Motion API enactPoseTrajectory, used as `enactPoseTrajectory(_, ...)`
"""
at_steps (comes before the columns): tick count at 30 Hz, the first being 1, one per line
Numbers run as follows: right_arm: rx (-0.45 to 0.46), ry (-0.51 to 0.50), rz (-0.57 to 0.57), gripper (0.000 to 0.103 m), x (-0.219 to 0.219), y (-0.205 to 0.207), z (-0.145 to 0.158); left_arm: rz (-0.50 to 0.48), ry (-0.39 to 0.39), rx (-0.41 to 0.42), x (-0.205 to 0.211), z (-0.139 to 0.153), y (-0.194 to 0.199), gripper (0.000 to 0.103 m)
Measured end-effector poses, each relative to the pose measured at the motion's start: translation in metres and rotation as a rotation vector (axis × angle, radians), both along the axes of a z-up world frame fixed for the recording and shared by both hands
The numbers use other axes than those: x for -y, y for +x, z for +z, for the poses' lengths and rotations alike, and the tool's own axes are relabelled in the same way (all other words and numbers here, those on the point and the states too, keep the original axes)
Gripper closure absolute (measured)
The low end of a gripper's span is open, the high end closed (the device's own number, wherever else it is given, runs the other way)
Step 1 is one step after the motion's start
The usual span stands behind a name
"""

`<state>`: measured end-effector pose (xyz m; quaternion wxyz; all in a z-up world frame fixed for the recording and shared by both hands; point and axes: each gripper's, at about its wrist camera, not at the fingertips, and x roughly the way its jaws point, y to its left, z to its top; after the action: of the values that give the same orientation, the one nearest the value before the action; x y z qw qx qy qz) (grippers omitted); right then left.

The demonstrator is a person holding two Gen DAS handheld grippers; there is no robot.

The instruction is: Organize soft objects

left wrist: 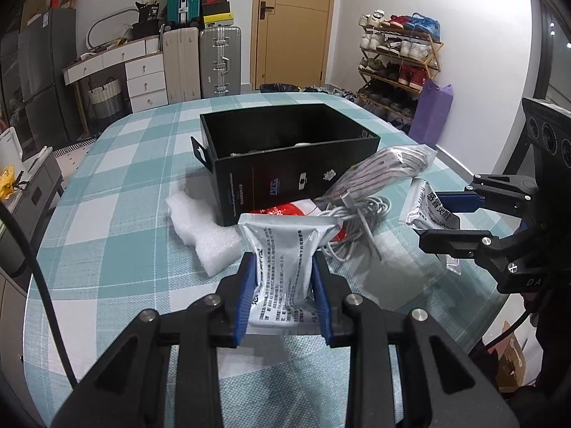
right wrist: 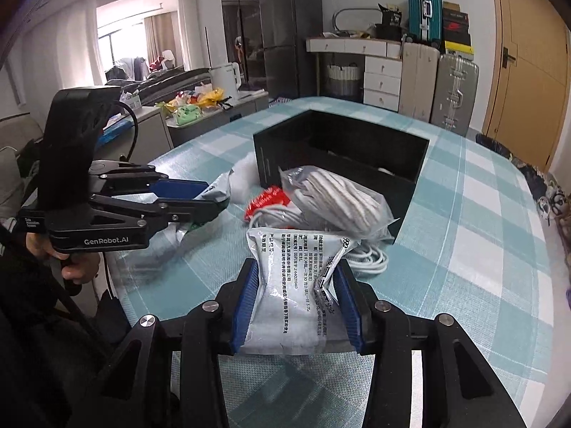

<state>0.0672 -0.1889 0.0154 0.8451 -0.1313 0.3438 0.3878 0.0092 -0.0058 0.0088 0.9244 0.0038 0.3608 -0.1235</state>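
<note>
Packets are sitting pinched in both grippers: the left gripper [left wrist: 283, 281] is squeezing one white packet [left wrist: 285, 249], the right gripper [right wrist: 296, 296] another packet [right wrist: 296, 267]. Beyond, at twelve o'clock, a bagged cloth [right wrist: 339, 199] and white cable [right wrist: 371, 258] are lying beside the black box [right wrist: 339, 153].

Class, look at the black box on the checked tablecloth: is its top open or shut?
Open. The black box has no lid on, and both views look past its rim to the dark inside walls.
</note>
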Motion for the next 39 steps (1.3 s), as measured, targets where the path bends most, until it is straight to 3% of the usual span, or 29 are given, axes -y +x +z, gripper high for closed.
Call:
enactPoseTrajectory(15, 0.079, 0.089, -0.007, 0.059, 0.012, -0.013, 0.031, 0.013, -0.015, 0.067, 0.001, 0.025, -0.002, 0.074)
enactPoseTrajectory(39, 0.145, 0.17, -0.164, 0.059, 0.02, 0.003, 0.07, 0.056, -0.056, 0.167, -0.012, 0.06, 0.021, 0.074)
